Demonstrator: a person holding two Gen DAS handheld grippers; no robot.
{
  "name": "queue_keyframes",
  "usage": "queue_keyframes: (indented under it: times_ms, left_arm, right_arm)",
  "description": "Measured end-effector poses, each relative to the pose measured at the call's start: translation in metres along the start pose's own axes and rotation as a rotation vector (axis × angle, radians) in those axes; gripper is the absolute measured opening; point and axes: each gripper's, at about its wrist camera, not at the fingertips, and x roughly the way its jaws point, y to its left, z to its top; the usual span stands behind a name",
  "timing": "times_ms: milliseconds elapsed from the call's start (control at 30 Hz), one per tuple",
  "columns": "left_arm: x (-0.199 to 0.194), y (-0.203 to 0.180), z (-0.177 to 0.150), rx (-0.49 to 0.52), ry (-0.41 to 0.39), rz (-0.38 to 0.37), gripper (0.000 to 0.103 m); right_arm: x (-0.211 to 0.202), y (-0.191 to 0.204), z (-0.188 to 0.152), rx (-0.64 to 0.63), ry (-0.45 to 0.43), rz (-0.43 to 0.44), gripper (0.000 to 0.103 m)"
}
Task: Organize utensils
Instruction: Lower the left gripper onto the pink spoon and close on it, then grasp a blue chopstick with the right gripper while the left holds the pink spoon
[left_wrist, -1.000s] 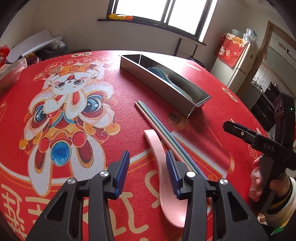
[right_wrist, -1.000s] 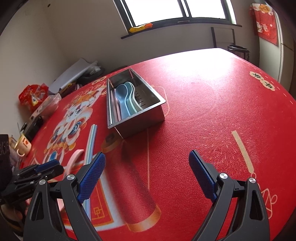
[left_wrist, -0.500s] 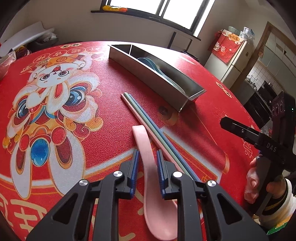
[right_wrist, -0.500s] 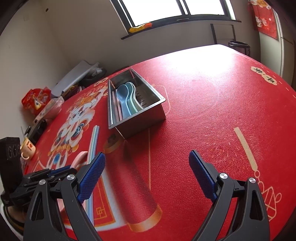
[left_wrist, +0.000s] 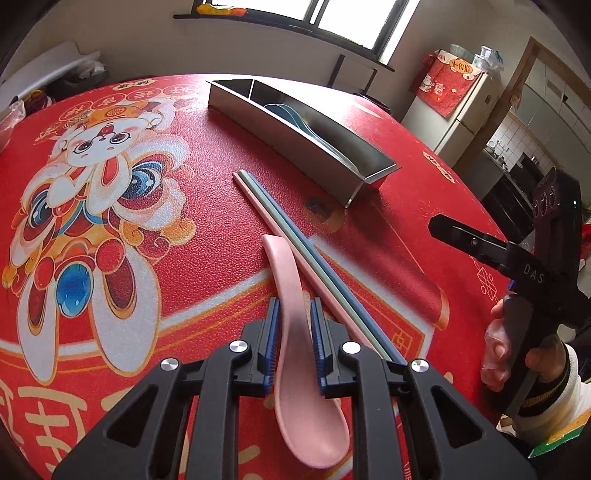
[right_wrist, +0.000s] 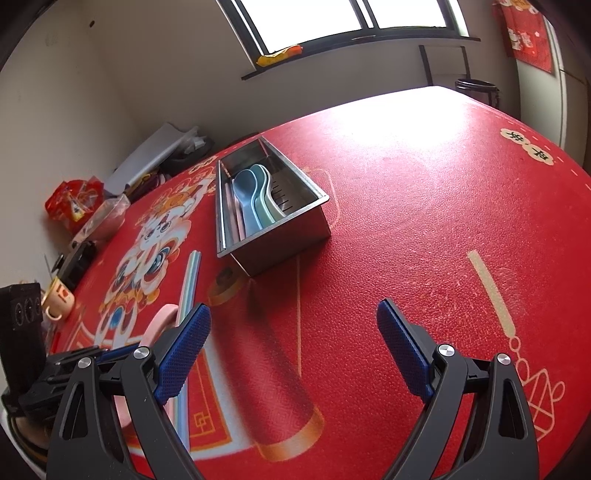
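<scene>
Two blue ribbed pads of the left gripper (left_wrist: 294, 345) squeeze the narrow neck of a smooth pink spoon (left_wrist: 295, 306), its rounded bowl hanging toward the camera, its handle tip out over the pebbled red tablecloth (left_wrist: 207, 206). Just beside it lie long straight chopsticks (left_wrist: 291, 240), pink, pale green and blue, side by side. Beyond them sits a long shiny steel tray (right_wrist: 280, 236) with a divider, blue and green spoons (right_wrist: 255, 199) nested inside. Right gripper (right_wrist: 293, 349) hovers over bare cloth, fingers spread wide, gripping nothing; a hand (left_wrist: 506, 350) grips its black handle, lettered "DAS".
</scene>
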Motion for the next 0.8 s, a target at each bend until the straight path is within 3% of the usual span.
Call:
queue_keyframes:
  times_ms: [367,800]
  left_arm:
    - [-0.006,-0.007,-0.014,0.042,0.033,-0.039,0.011]
    - [0.006,-0.004,-0.001,0.031,0.012,0.031,0.007]
  right_arm:
    - [-0.001,-0.001,0.000,0.010,0.003,0.009,0.088]
    - [0.000,-0.002,0.000,0.016,0.004,0.033,0.088]
